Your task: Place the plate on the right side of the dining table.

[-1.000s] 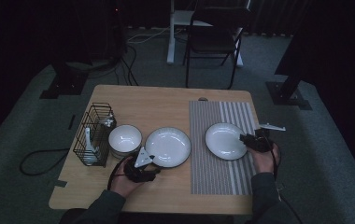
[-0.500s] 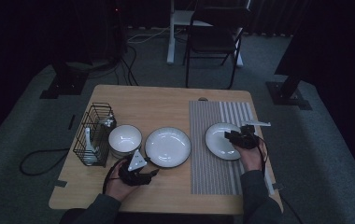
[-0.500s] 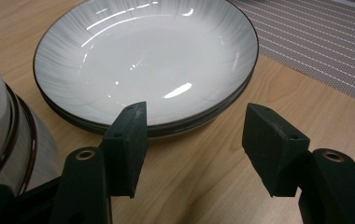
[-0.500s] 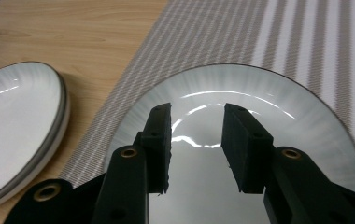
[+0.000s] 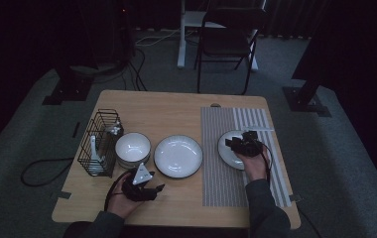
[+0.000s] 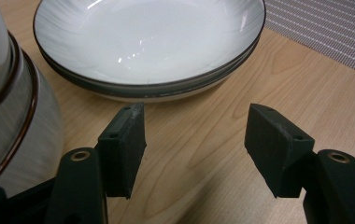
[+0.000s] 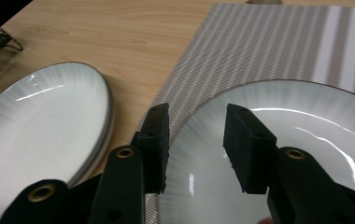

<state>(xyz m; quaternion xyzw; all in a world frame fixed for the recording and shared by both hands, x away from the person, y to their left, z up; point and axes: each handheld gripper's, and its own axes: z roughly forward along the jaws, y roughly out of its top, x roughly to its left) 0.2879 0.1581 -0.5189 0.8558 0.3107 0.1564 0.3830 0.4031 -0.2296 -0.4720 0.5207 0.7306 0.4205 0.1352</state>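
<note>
Wooden table [image 5: 176, 106], pale grain, standing on grey carpet [image 5: 355, 163]. Black wire basket [image 5: 98, 144] at the left end of the table, upright, with a white utensil [image 5: 93, 149] standing in it; other contents too dim to tell. Just right of the basket is a white bowl [image 5: 133, 148], stacked on a second one, with a dark rim line. Striped grey placemat [image 5: 226, 119] covers the right part of the table, near edge to far. Small dark object [image 5: 215, 105] at the far edge, unclear. Beyond the table: black folding chair [image 5: 226, 39], white desk leg [image 5: 181, 37], black stand bases left [image 5: 67, 91] and right [image 5: 305, 96]. Black cable [image 5: 37, 171] looped on the floor at left.
</note>
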